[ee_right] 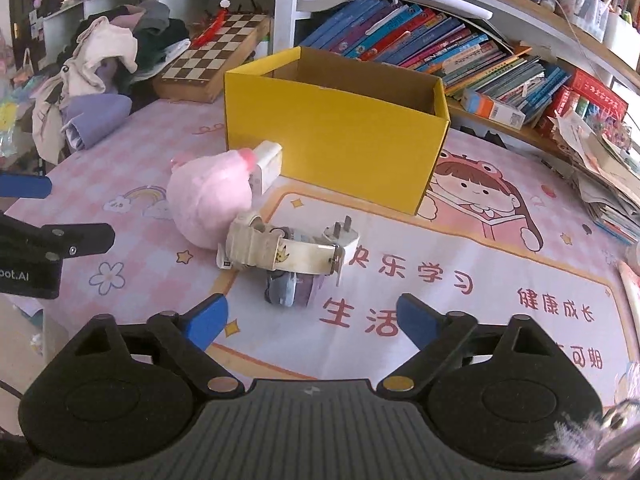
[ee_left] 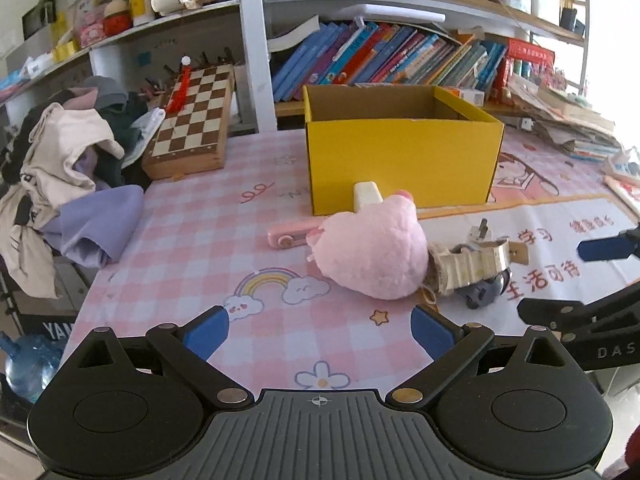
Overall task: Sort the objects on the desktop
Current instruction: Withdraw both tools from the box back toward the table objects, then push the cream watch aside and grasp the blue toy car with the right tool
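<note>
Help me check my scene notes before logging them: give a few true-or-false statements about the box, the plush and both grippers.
1. The yellow box stands open-topped. True.
2. The pink plush lies inside the box. False: it lies on the table mat in front of the box.
3. The left gripper grips the plush. False: it is open, holding nothing.
4. The right gripper is open. True.
5. A chessboard sits left of the box. True.

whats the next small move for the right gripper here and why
Probably ease the open right gripper forward and down onto the white plug adapter bundle. It lies nearest, straight ahead between the fingers, and nothing is held yet. The open yellow cardboard box sits just behind it; I cannot see whether anything is inside.
</note>
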`<action>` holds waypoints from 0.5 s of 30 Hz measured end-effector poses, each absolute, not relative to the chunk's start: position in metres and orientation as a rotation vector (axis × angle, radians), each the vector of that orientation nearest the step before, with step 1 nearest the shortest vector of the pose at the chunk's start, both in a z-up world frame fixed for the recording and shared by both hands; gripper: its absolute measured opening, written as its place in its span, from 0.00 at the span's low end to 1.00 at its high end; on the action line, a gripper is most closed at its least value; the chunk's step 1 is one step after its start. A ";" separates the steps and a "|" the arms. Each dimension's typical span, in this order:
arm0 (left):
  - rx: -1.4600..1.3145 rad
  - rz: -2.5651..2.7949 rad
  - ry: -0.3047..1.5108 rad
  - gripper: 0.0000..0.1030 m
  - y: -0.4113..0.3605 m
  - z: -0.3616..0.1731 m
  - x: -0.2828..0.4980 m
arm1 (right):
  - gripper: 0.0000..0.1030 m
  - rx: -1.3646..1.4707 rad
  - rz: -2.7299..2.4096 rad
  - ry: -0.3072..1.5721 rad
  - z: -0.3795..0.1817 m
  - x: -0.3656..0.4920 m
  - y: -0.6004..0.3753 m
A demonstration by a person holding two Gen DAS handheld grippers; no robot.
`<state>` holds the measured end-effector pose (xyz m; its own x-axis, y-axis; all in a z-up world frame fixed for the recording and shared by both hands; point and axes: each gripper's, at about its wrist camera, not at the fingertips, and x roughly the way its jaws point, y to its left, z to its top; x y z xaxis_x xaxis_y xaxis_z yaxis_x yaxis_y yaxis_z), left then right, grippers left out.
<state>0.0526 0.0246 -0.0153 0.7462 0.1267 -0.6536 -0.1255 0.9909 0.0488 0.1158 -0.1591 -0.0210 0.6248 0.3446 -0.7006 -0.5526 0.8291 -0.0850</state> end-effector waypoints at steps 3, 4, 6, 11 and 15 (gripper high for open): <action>0.006 0.117 0.711 0.96 0.022 -0.015 0.056 | 0.85 -0.314 0.539 0.734 -0.021 0.121 -0.157; 0.010 0.111 0.709 0.96 0.021 -0.015 0.058 | 0.85 -0.316 0.544 0.733 -0.020 0.124 -0.156; 0.013 0.103 0.708 0.96 0.019 -0.015 0.061 | 0.85 -0.317 0.556 0.733 -0.019 0.129 -0.155; 0.004 0.107 0.705 0.96 0.021 -0.013 0.069 | 0.86 -0.306 0.603 0.778 -0.023 0.147 -0.148; -0.001 0.117 0.708 0.96 0.022 -0.013 0.073 | 0.87 -0.274 0.627 0.838 -0.028 0.164 -0.144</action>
